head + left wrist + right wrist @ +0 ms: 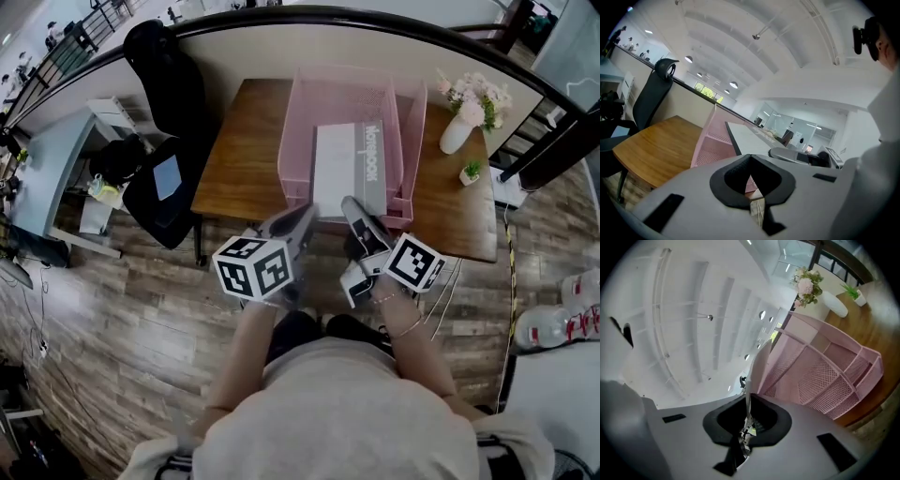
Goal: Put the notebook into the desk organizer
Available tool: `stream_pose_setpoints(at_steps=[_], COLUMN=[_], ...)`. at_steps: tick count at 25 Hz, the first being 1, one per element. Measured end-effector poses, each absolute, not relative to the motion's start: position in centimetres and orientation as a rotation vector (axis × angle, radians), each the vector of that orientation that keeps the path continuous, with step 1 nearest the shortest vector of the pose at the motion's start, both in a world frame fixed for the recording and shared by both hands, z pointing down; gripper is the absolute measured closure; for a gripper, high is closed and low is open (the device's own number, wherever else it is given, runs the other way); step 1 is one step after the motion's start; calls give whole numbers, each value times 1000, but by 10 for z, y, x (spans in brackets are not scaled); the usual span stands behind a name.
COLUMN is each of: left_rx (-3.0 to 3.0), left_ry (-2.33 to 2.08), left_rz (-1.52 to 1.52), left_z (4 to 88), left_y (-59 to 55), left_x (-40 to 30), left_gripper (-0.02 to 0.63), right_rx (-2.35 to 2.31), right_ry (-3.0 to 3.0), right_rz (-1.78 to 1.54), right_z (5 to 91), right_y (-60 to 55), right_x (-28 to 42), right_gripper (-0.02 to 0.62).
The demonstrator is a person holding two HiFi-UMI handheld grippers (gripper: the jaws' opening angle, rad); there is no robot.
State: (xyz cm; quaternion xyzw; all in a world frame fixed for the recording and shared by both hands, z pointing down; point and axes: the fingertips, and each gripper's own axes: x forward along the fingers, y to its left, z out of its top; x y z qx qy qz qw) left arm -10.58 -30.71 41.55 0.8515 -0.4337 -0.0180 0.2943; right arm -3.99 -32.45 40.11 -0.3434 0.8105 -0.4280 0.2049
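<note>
In the head view, a pink mesh desk organizer (298, 122) stands on the wooden worktop (239, 159). The notebook (337, 169) lies flat between the organizer's pink walls, with its near edge at the open front, towards the person. The left claw (305, 214) is at the near left corner of the notebook and the right claw (350, 206) is at the near edge beside it. A white vase (457, 134) with flowers stands at the right of the organizer, and a black chair (164, 103) is at the left of the worktop.

In the left gripper view, the left claw (752, 187) is narrow, closed on the notebook (750, 136), whose white cover reaches forward into the organizer (710, 145).

In the right gripper view, the right claw (747, 425) is nearly together and pinches the notebook (757, 366), seen here as a thin white edge. The organizer (825, 376) is just to the right of it.
</note>
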Motion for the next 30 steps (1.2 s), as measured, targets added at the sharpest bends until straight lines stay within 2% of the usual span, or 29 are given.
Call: stream_pose_setpoints(at_steps=[23,30], left_rx=[2323,2318], left_ry=[-1117,-1099], left_rz=[-30,-42], left_z=[407,405], left_y=[-319,-310], left_x=[-112,-110], left_gripper=[595,595], right_rx=[-949,-992], right_ry=[2096,2132], right_rz=[-1305,-1270], right_z=[421,414], right_y=[-348,-338], right_x=[-44,-40], right_gripper=[538,490])
